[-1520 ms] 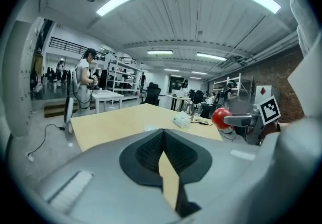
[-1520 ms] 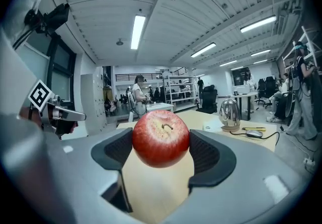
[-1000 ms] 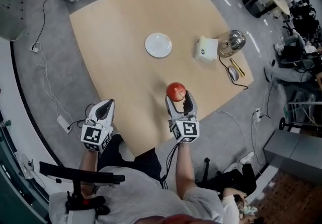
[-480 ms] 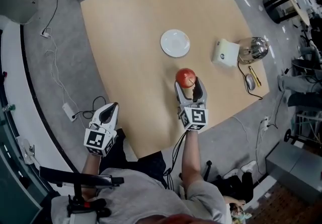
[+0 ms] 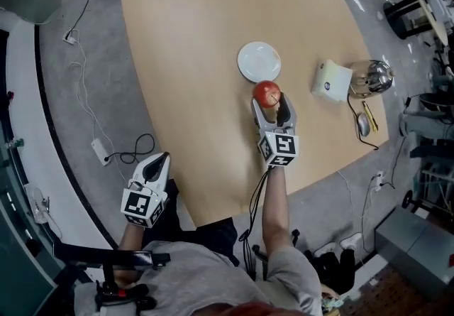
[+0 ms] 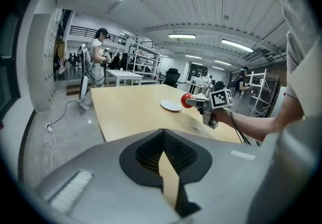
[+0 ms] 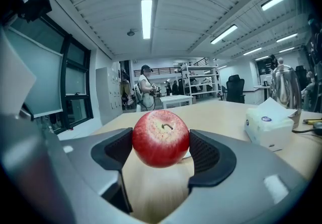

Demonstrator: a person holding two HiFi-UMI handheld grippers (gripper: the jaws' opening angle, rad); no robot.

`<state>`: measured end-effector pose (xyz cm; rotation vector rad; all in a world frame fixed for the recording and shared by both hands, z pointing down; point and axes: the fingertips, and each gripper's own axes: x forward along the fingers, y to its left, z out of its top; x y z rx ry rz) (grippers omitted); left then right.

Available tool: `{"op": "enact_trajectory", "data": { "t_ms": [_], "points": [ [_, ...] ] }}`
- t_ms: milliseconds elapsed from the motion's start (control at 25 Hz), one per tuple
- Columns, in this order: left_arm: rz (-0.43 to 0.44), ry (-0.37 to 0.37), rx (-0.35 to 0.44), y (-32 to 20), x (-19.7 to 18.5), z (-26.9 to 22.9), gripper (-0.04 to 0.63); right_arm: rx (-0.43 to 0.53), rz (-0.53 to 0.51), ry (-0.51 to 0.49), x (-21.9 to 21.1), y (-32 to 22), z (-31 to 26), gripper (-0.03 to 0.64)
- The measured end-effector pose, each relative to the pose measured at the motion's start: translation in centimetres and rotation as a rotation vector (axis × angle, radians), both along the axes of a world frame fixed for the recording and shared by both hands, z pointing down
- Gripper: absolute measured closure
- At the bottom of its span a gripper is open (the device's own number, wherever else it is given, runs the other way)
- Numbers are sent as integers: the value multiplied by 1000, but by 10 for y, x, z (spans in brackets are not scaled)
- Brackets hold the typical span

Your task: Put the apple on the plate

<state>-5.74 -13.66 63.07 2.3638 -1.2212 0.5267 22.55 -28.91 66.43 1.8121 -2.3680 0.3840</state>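
Note:
A red apple (image 5: 267, 93) is held above the table with my right gripper (image 5: 274, 103) shut on it, one dark pad on each side. In the right gripper view the apple (image 7: 161, 138) fills the gap between the jaws, stem up. The white plate (image 5: 259, 61) lies just beyond the apple, its near rim almost under it. My left gripper (image 5: 163, 159) hangs off the table's near left edge, jaws together and holding nothing. From the left gripper view the apple (image 6: 187, 100), the plate (image 6: 171, 105) and the right gripper (image 6: 197, 100) show far off.
A white tissue box (image 5: 332, 81), a metal kettle (image 5: 370, 77) and a mouse (image 5: 364, 123) stand at the right of the wooden table (image 5: 184, 52). Cables and a power strip (image 5: 99, 151) lie on the floor to the left. A person (image 6: 96, 64) stands beyond the table.
My right gripper has carried the apple forward over the table, closing the gap to the plate. The left gripper has stayed low off the table edge.

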Motion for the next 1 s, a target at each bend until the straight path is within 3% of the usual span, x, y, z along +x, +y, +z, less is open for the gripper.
{"op": "enact_trajectory", "data": {
  "t_ms": [1000],
  "points": [
    [-89,-14,-47,-13,-6,21,575,-72,-32,117,3,-95,48,258]
  ]
}}
